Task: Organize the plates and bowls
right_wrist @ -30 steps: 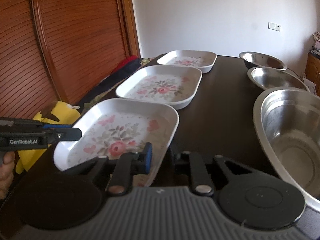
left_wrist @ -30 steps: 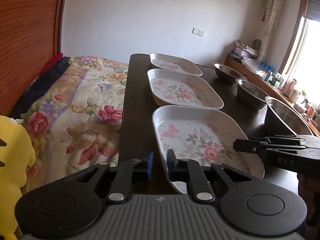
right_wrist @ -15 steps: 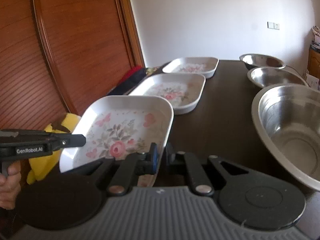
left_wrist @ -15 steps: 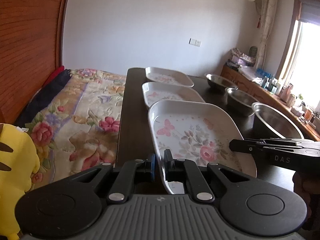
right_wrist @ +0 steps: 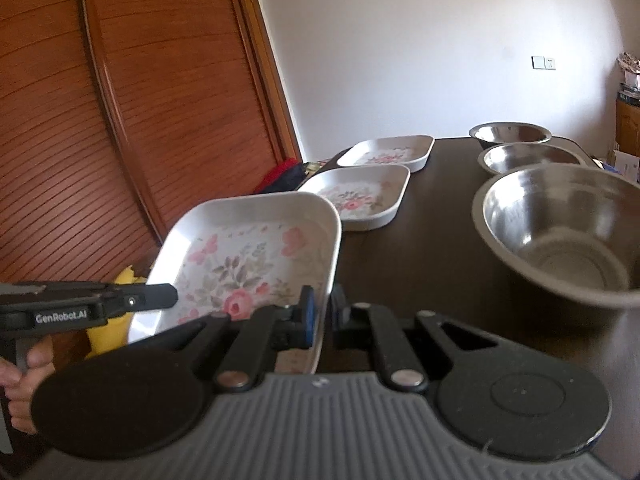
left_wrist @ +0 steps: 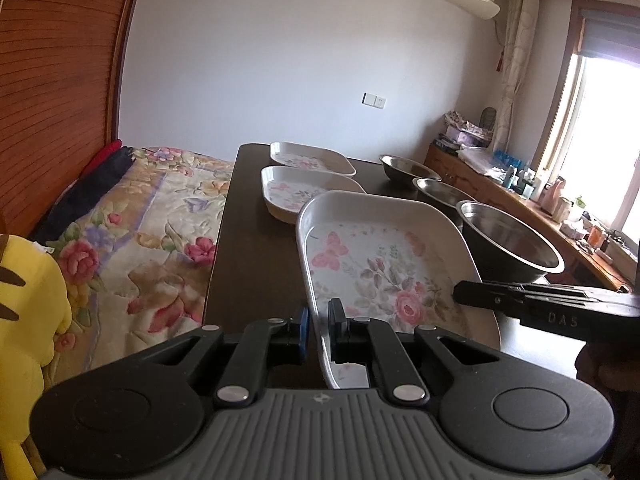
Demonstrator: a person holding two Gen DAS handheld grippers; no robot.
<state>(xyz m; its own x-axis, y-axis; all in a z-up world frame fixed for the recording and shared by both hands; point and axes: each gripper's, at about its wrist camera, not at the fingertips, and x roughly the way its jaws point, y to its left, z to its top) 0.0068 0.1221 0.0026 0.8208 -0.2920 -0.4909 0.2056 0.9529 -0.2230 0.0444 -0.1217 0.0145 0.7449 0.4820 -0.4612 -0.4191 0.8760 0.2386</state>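
Observation:
A white floral plate (left_wrist: pixel 384 264) is lifted off the dark table (left_wrist: pixel 256 248). My left gripper (left_wrist: pixel 318 322) is shut on its left rim. My right gripper (right_wrist: pixel 323 312) is shut on its right rim; the plate (right_wrist: pixel 248 256) tilts up in that view. A second floral plate (left_wrist: pixel 296 190) and a third floral plate (left_wrist: pixel 312 158) lie in a row further along the table. Three steel bowls sit on the right: a large bowl (right_wrist: pixel 560 232), a middle bowl (right_wrist: pixel 528 158) and a far bowl (right_wrist: pixel 510 134).
A bed with a floral quilt (left_wrist: pixel 152 216) runs along the table's left edge. A yellow plush toy (left_wrist: pixel 28 304) sits at near left. A wooden slatted door (right_wrist: pixel 120 120) stands left. A cluttered sideboard (left_wrist: pixel 520 196) lines the window wall.
Both grippers closed on the near plate's rims and raised it off the table. It now hangs higher and partly covers the second plate.

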